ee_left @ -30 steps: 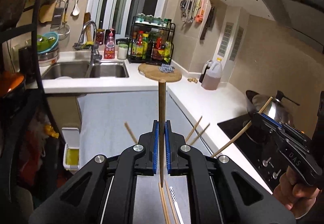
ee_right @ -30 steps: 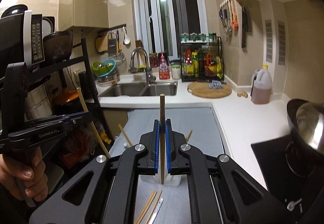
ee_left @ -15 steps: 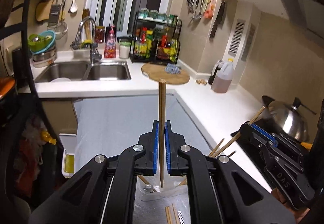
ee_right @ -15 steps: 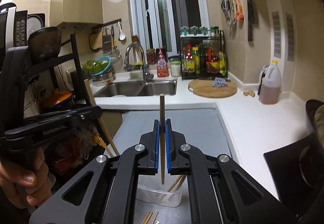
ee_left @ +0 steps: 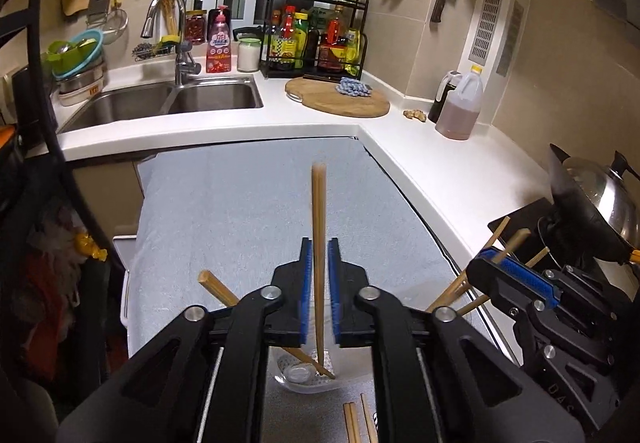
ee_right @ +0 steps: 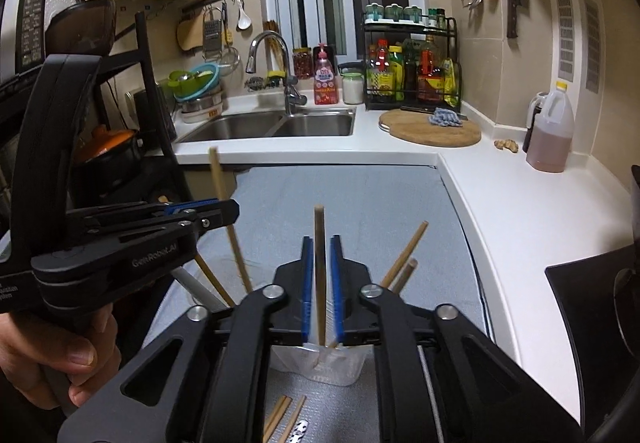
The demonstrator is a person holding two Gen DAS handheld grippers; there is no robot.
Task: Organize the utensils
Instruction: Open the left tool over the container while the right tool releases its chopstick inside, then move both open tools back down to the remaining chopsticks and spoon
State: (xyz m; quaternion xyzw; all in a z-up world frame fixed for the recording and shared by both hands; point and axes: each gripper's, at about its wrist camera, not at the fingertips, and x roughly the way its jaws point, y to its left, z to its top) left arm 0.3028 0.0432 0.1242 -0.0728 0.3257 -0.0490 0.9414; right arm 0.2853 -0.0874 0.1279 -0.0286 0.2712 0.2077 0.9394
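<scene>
A clear plastic utensil holder (ee_left: 308, 377) stands on the grey mat (ee_left: 248, 203), also in the right wrist view (ee_right: 332, 363). Several chopsticks lean in it. My left gripper (ee_left: 319, 255) hangs over it, jaws slightly apart, with a chopstick (ee_left: 319, 227) standing loose between them, its tip in the holder. My right gripper (ee_right: 320, 255) is likewise parted around an upright chopstick (ee_right: 319, 263) reaching into the holder. Loose chopsticks (ee_left: 354, 421) and a metal utensil lie on the mat in front, also in the right wrist view (ee_right: 280, 417).
White counter (ee_left: 432, 163) wraps the mat's far and right sides. A double sink (ee_left: 176, 99), round cutting board (ee_left: 338, 101), condiment rack (ee_left: 316, 39) and oil jug (ee_left: 460, 109) are at the back. A wok (ee_left: 592, 211) sits on the stove at right. A dark shelf rack (ee_right: 132, 115) stands at left.
Both grippers came down over the holder and their jaws opened a little. The two chopsticks have slipped down into the holder and stand loose between the pads.
</scene>
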